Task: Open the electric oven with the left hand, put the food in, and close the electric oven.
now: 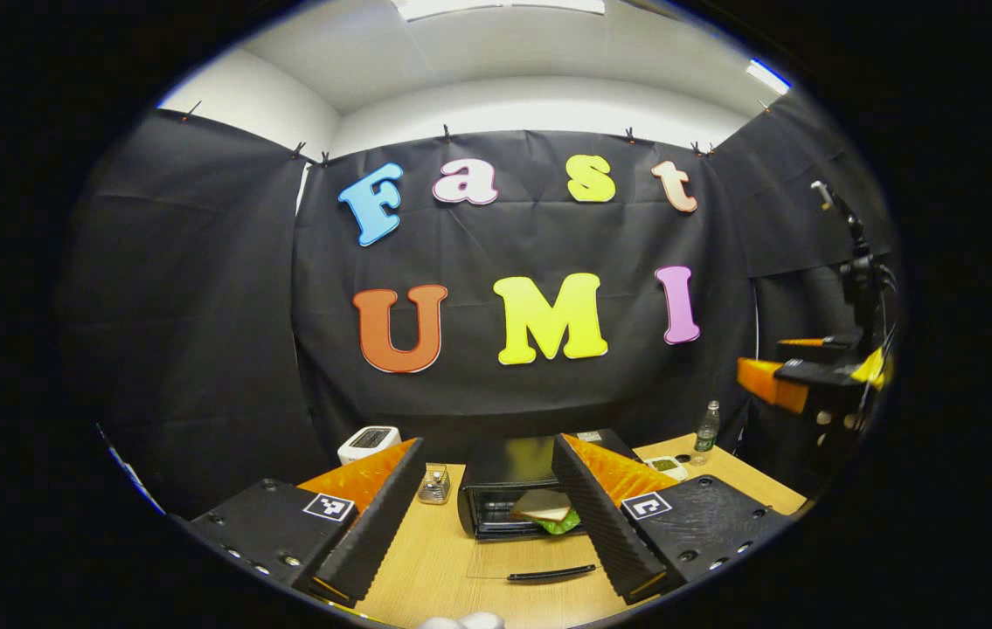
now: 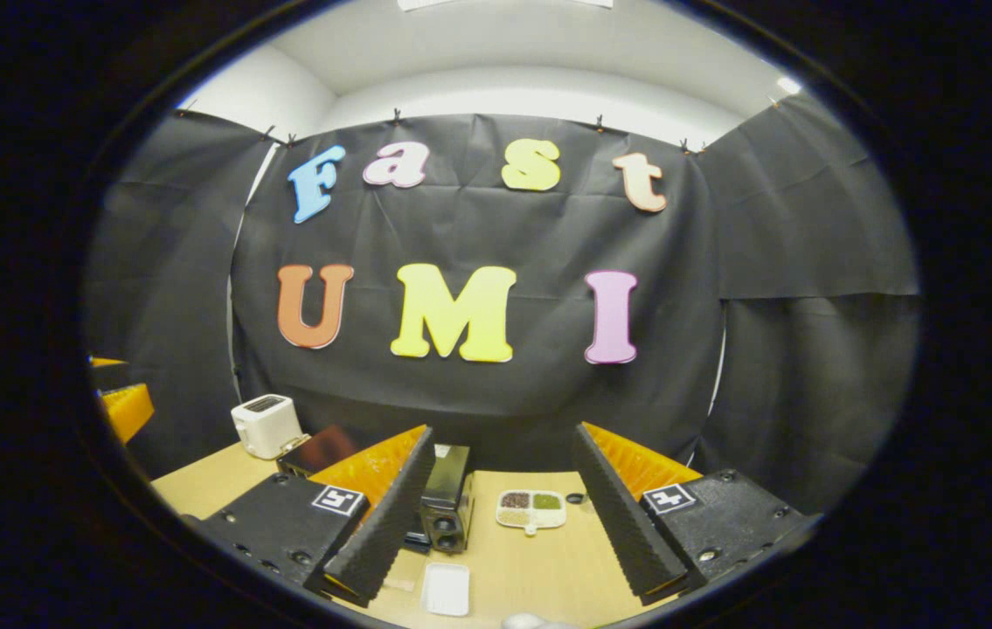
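1 electric oven (image 1: 504, 489), door down, holds 1 sandwich (image 1: 544, 508); 1 toaster (image 1: 368, 442); left gripper (image 1: 485, 515) and right gripper (image 2: 496, 507) both spread wide, empty.

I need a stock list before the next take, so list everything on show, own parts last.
electric oven: one, black, mid table, door down flat.
sandwich: one, bread with green leaf, inside the oven mouth.
toaster: one, white, far left of the table.
wire basket: one, metal, left of the oven.
bottle: one, clear, far right of the table.
divided dish: one, white, holding dark and green fillings, right of the oven.
tray: one, white, near table edge.
table: one, light wood.
left gripper: one, open, in front of the oven.
right gripper: one, open, above the table.
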Available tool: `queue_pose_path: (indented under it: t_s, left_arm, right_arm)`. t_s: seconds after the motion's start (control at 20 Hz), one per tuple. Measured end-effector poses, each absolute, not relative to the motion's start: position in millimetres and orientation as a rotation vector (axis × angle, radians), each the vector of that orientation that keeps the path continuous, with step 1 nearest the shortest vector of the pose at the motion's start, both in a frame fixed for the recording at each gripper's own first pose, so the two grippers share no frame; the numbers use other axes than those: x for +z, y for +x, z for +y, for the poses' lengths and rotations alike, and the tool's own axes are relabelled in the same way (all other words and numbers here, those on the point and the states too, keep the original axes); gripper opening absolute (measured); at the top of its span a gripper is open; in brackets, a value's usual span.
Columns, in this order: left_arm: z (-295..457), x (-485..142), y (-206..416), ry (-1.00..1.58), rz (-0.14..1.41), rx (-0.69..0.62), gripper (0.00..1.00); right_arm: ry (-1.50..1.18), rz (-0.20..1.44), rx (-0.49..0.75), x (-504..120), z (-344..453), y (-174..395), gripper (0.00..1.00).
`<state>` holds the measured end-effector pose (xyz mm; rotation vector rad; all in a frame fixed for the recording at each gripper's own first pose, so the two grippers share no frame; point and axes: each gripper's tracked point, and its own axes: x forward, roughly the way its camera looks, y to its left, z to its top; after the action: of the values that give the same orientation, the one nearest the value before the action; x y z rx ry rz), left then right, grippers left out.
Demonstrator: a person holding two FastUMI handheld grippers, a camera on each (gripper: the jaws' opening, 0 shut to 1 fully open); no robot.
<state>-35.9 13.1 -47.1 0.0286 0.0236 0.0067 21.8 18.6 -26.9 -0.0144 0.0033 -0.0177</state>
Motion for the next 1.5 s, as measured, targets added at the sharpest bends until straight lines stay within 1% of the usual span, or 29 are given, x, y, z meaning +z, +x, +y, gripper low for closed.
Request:
queue_pose_path:
  t_s: [0.15, 0.3, 0.5, 0.6, 0.95, 1.0, 1.05, 1.15, 1.35, 1.5]
  left_arm:
    - [2, -64, -38, 0.045, 0.043, 0.004, 0.95]
    - [-14, -97, -40, 0.047, 0.078, -0.016, 0.95]
    - [-32, -159, -45, 0.05, 0.166, -0.025, 0.95]
    - [-41, -198, -46, 0.041, 0.235, -0.026, 0.95]
    - [-70, -304, -35, 0.034, 0.372, -0.069, 0.95]
    - [-68, -318, -30, 0.026, 0.407, -0.067, 0.96]
    - [-70, -332, -28, 0.01, 0.428, -0.073, 0.96]
    - [-73, -359, -25, 0.014, 0.462, -0.075, 0.96]
    - [-75, -390, -13, 0.014, 0.497, -0.087, 0.96]
    - [-74, -400, -2, 0.017, 0.498, -0.09, 0.96]
  right_arm:
    - [0.016, 0.016, -0.042, -26, -10, 8, 0.95]
    - [0.014, 0.015, -0.066, -24, -37, 2, 0.95]
    - [0.039, 0.045, -0.06, -32, -57, -12, 0.95]
    - [0.037, 0.051, -0.069, -30, -68, -13, 0.95]
    - [0.012, 0.101, -0.068, -44, -74, -17, 0.95]
    - [0.004, 0.109, -0.071, -46, -74, -17, 1.0]
    - [-0.007, 0.116, -0.072, -50, -75, -17, 0.95]
    - [-0.023, 0.128, -0.075, -55, -75, -16, 0.95]
    - [-0.049, 0.159, -0.096, -67, -82, -16, 0.95]
    - [-0.052, 0.177, -0.111, -73, -86, -17, 0.96]
